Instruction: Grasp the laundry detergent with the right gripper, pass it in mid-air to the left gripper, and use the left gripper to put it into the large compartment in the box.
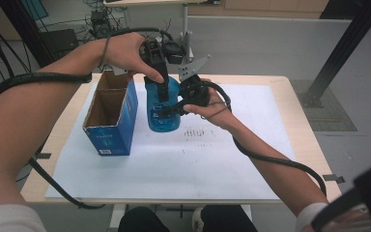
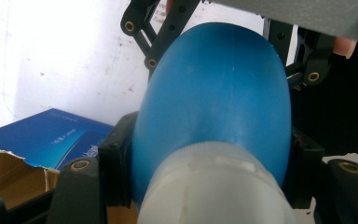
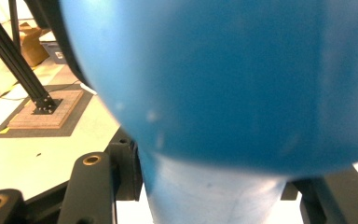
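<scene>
Two grippers are closed on one blue bottle (image 1: 163,108), which is held in the air above the white sheet (image 1: 222,159) on the table (image 1: 299,111), just to the right of an open blue cardboard box (image 1: 112,121). In the high view, the left gripper (image 1: 162,82) is seen coming down from above onto the upper part of the bottle, with the left hand (image 1: 123,53) wrapped around its body. The right gripper (image 1: 176,107) is brought in from the right side, level with the bottle's middle, and is carried by the right hand (image 1: 212,108).

In the left gripper view, the bottle (image 2: 219,93) is seen end-on, with its pale whitish part (image 2: 214,186) nearest the camera; the black jaws are pressed against it on both sides, so it is clamped there. The torn flap of the box (image 2: 9,168) is visible at the lower left of that view, and the other gripper's black linkage is seen beyond the bottle.

In the right gripper view, the bottle's rounded blue body (image 3: 233,70) is seen very close, and a narrower, paler section (image 3: 209,196) is held between the two black jaws, which are pressed to its sides. The bottle is not touching the table; whether it touches the box cannot be told.
</scene>
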A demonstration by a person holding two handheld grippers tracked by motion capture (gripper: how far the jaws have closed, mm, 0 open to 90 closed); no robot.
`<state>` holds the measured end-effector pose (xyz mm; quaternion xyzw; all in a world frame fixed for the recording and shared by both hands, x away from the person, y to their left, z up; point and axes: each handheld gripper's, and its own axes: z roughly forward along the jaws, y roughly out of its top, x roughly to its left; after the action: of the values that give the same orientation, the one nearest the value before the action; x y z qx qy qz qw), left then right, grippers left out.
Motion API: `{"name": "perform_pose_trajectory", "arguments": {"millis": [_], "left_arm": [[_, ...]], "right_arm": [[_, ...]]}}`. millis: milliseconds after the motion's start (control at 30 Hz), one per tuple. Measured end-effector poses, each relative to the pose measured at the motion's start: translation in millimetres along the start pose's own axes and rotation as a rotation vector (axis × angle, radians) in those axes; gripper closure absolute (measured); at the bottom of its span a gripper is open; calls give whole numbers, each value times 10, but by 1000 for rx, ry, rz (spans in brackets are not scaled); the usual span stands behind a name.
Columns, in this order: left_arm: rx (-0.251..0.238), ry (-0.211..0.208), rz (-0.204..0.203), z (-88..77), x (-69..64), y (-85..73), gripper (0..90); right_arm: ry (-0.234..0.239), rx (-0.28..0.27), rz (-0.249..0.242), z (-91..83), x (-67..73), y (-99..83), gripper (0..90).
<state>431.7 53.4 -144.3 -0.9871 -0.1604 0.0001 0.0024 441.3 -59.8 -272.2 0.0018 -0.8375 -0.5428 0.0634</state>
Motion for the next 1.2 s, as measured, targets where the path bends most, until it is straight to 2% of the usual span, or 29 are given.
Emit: {"name": "perform_pose_trajectory", "arguments": {"millis": [500, 567, 600, 733, 833, 933, 1000, 1200], "left_arm": [[-10, 1, -16, -22, -3, -24, 361], [-16, -3, -22, -42, 3, -35, 361], [-15, -3, -23, -58, 7, -38, 361], [-20, 6, -28, -112, 10, -36, 361], [-13, 15, -36, -134, 11, -30, 361], [-13, 24, -54, -171, 19, -31, 361], [-18, 23, -75, -195, 26, -35, 361], [-21, 28, -138, -315, 61, -47, 361]], "right_arm": [[5, -16, 14, 12, 3, 6, 393], [2, -17, 18, 9, -3, 2, 336], [-4, 5, 25, 11, -5, 4, 283], [-48, 24, 17, -46, 9, 6, 193], [-68, 35, 44, -124, 17, 13, 117], [-89, 49, 68, -226, 19, 12, 72], [-84, 40, 107, -308, 17, 5, 59], [-125, 93, 134, -508, 63, 11, 5]]}}
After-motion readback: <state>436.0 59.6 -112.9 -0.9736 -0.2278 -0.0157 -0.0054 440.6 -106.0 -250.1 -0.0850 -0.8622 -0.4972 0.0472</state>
